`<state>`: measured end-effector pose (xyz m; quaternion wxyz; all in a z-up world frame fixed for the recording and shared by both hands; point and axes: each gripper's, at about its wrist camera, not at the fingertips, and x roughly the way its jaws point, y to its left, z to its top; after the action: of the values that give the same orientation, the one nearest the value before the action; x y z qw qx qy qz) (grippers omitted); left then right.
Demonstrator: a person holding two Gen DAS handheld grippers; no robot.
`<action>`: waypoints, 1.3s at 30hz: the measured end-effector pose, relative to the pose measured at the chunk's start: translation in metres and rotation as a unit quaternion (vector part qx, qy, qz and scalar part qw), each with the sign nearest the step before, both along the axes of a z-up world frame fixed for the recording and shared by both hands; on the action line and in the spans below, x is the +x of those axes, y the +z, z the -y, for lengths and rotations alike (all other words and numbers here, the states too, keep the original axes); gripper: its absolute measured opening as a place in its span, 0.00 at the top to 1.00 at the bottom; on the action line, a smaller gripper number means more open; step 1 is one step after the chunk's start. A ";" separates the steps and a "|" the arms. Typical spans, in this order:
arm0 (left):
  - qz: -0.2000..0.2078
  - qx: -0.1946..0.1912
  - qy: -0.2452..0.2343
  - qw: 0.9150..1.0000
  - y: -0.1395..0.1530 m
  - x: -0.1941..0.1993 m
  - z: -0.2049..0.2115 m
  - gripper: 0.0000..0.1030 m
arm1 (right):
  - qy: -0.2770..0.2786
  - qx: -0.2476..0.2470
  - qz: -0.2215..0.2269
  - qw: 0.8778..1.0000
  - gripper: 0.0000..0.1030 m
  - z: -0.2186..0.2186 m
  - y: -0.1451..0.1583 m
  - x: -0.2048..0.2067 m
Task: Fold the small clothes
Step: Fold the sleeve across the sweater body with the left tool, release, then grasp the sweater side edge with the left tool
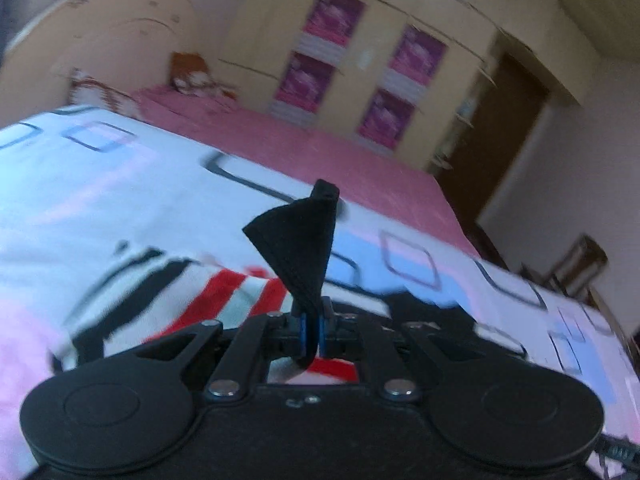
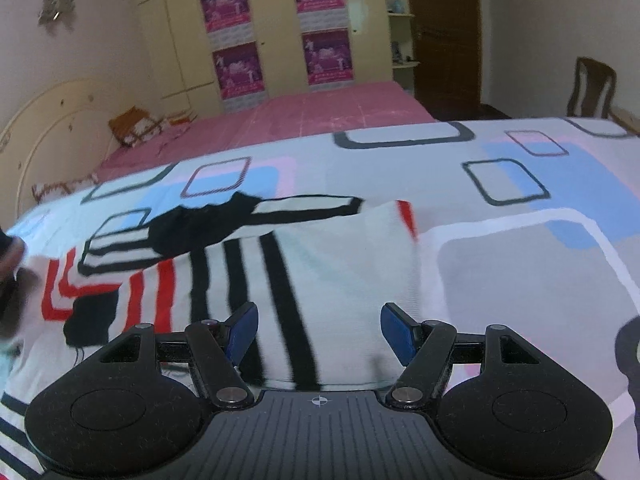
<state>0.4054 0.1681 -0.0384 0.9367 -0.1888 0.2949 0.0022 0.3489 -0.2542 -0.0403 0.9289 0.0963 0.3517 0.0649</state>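
Observation:
A small white garment with black and red stripes [image 2: 320, 280] lies on the patterned bedsheet [image 2: 520, 280]; it also shows in the left wrist view [image 1: 224, 292]. My left gripper [image 1: 312, 328] is shut on a black edge of the garment [image 1: 296, 248], which stands up between the blue pads. My right gripper [image 2: 318, 332] is open just above the garment's near white part, its blue pads [image 2: 242, 330] wide apart and holding nothing. A black trim part [image 2: 200, 224] lies at the garment's far left.
The sheet covers a bed with a pink cover [image 2: 300, 120] behind it. A wardrobe with purple posters [image 2: 276, 28] stands at the far wall, a brown door [image 2: 444, 32] and a wooden chair [image 2: 592, 88] to the right. Cushions [image 2: 136, 124] lie by the headboard.

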 end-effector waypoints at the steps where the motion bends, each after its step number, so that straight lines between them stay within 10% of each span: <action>1: -0.003 0.003 -0.011 1.000 -0.002 0.003 0.011 0.95 | -0.004 0.010 -0.002 1.000 0.34 0.006 0.000 -0.001; 13: -0.097 0.054 -0.151 0.982 -0.051 0.036 0.137 0.92 | -0.028 0.039 -0.022 0.999 0.34 0.052 -0.006 -0.014; 18: -0.083 0.053 -0.191 0.977 -0.065 0.029 0.162 0.24 | -0.020 0.037 -0.020 0.999 0.33 0.049 0.001 -0.014; 23: -0.027 0.101 -0.164 0.981 -0.036 -0.009 0.136 0.26 | 0.016 0.080 -0.022 0.996 0.33 0.028 0.003 -0.006; 28: -0.034 0.083 -0.087 0.992 -0.021 -0.061 0.050 0.55 | 0.067 0.145 -0.047 0.986 0.33 -0.010 -0.004 0.010; 39: -0.096 0.101 -0.039 0.989 -0.058 -0.052 -0.026 0.56 | 0.094 0.183 -0.106 0.973 0.34 -0.082 -0.028 0.057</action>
<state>0.3532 0.1940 -0.0959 0.9179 -0.0801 0.3885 0.0135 0.4057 -0.1724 -0.0683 0.8424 0.2380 0.4381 0.2043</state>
